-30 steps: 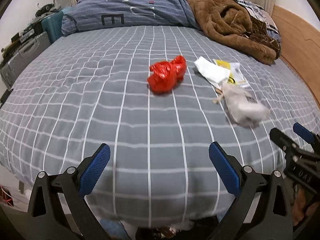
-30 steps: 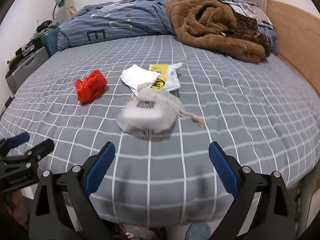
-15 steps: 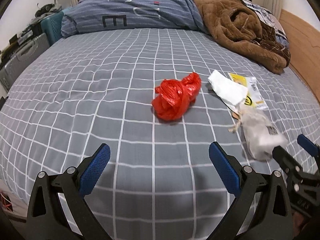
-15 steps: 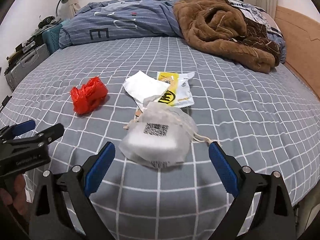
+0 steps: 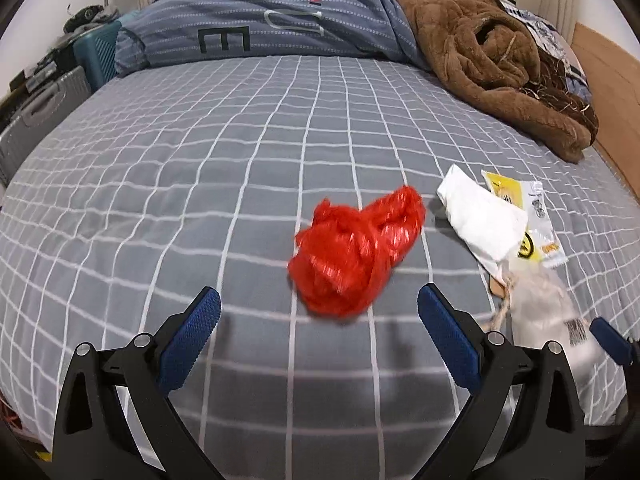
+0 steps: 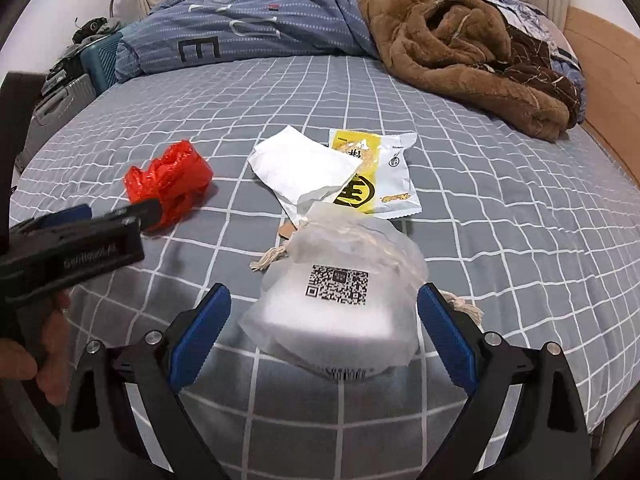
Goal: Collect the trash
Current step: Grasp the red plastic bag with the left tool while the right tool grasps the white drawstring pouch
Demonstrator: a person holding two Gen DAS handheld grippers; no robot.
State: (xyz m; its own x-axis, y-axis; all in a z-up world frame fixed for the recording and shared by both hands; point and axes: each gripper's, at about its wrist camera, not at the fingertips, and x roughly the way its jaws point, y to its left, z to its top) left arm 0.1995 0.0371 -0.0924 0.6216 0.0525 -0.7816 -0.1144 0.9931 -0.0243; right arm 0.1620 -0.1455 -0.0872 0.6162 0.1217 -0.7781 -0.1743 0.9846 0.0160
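The bed (image 5: 224, 184) wore a grey sheet checked in white. At its far edge lay a bunched blue-grey duvet (image 5: 280, 24) — block letters showed on it — and at the far right corner a rumpled brown fleece blanket (image 6: 460, 48). Beyond the far left corner stood a teal case (image 6: 100, 60) and a grey suitcase (image 5: 36, 116). A wooden headboard (image 6: 600, 80) ran along the right edge.

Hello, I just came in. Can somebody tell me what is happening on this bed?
A person holds a gripper in each hand and is collecting trash from the grey checked bed. The left gripper is open in front of a crumpled red plastic bag. The right gripper has a white translucent pouch between its jaws, which are closing, but the pads are not pressing on it. A white paper bag and a yellow snack wrapper lie behind it. Nothing is picked up yet.
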